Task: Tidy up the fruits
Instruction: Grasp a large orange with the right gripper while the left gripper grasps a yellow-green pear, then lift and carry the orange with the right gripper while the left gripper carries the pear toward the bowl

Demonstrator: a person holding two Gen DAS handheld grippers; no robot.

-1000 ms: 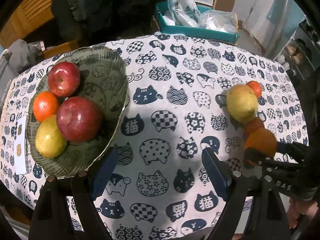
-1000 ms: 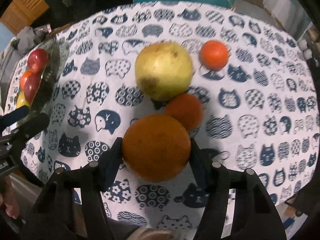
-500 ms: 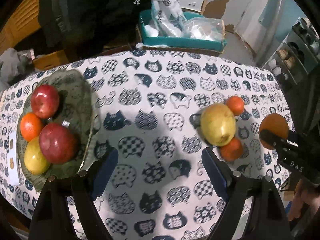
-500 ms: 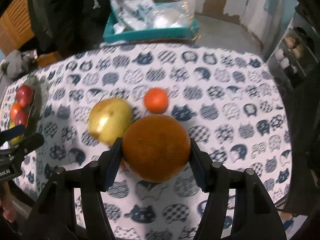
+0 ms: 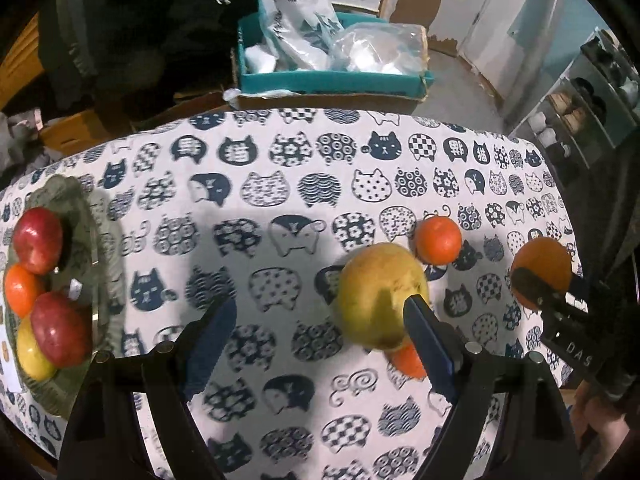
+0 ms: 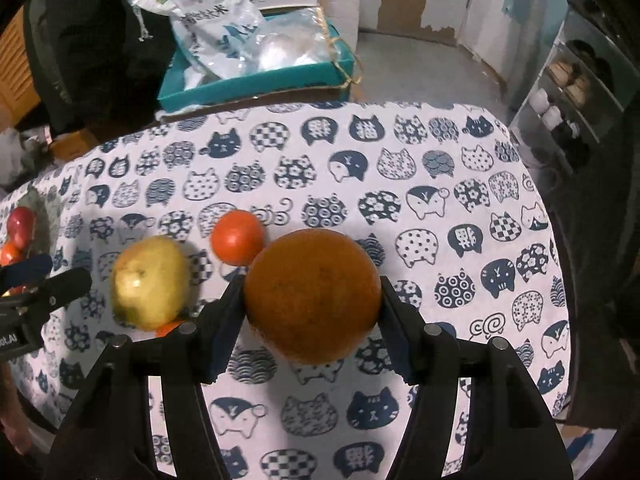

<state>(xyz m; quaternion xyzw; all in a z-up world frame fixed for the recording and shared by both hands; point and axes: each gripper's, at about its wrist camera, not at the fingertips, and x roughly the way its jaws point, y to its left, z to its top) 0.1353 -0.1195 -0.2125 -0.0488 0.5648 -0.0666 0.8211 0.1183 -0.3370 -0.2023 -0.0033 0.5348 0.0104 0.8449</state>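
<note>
Two grippers are seen over a table (image 5: pixel 280 168) covered by a white cloth printed with navy cat faces. The right gripper (image 6: pixel 312 312) is shown with its jaws pinching a large orange (image 6: pixel 312 294) from both sides, the fruit held clear above the cloth near the table's four o'clock edge in the left wrist view. The orange is round, so no long axis can be told. The left gripper (image 5: pixel 320 332) is shown with its jaws spread wide and nothing between the pads.

On the cloth, a yellow-green pear (image 5: pixel 380 294) is seen lying partly behind the left gripper's right finger, its long axis running roughly from eleven to five o'clock. A small tangerine (image 5: pixel 437 240) lies just beside it at one o'clock, and a second tangerine (image 5: pixel 406 360) is half hidden at its five o'clock side.

At nine o'clock a green plate (image 5: pixel 86 216) is shown holding two red apples, one tangerine and one yellow fruit.

Beyond the table at twelve o'clock, a teal box (image 5: pixel 332 78) is filled with plastic bags; their print is too blurred to read. The letters "DAS" can be read on the right gripper's body.
</note>
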